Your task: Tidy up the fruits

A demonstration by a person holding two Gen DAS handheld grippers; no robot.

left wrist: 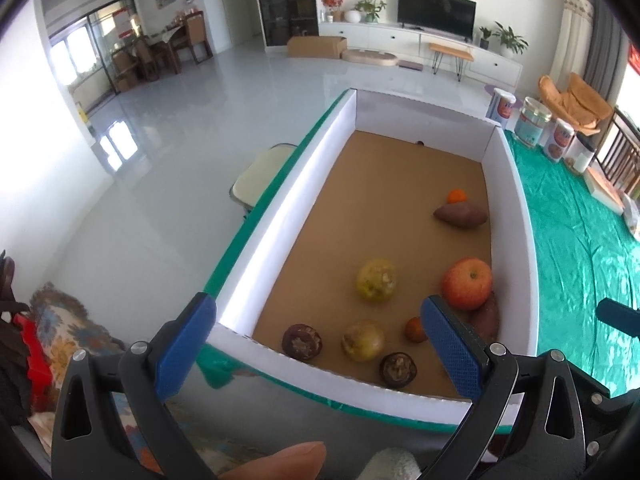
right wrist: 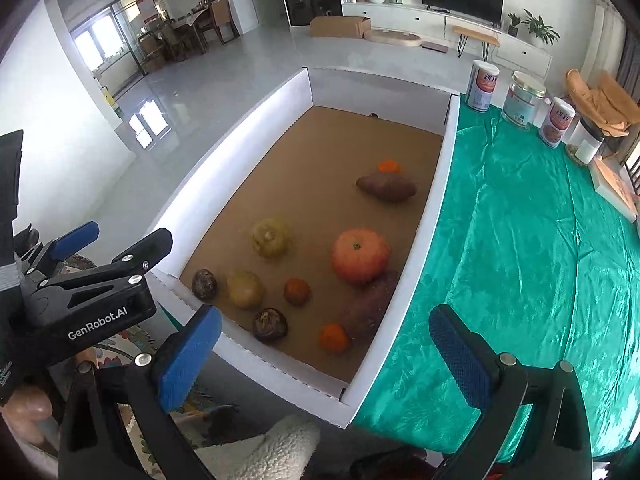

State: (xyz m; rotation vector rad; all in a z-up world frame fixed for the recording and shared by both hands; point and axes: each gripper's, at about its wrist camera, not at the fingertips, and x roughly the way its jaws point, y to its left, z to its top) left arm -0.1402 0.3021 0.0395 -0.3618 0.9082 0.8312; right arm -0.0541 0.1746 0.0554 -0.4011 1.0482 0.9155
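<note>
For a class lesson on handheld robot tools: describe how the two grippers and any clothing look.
Both the left gripper and right gripper have black bodies with triangular cut-outs, silver rivets and two blue textured pads. The left gripper's side bears white "GenRobot.AI" lettering. A fluffy cream sleeve shows below.

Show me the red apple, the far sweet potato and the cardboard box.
red apple (right wrist: 361, 255), right wrist view, top near the stem
far sweet potato (right wrist: 386, 187), right wrist view, middle
cardboard box (right wrist: 224, 184), right wrist view, left white wall
</note>
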